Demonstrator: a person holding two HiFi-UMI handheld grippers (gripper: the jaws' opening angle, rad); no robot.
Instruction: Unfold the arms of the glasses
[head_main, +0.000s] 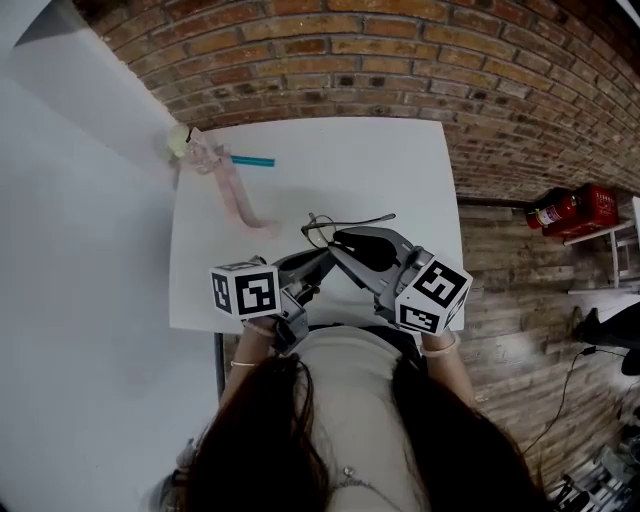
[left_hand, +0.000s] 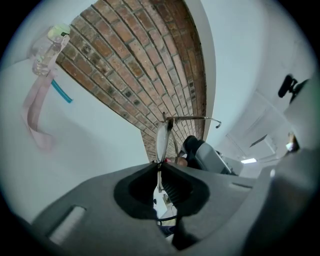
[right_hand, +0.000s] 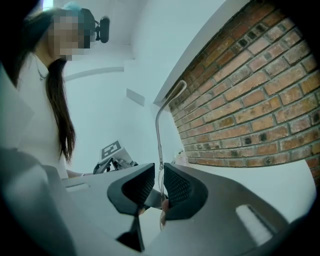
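Dim, flat light; fisheye-warped edges

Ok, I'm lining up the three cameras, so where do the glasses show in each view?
Head view: glasses just below centre, over the white table.
Left gripper view: glasses at centre, lens edge-on, rising from the jaws, one arm pointing right.
Right gripper view: only a thin arm of the glasses, rising from between the jaws.
Shared landmark: the brick wall.

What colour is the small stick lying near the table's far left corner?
The stick is teal blue, clearest in the head view.
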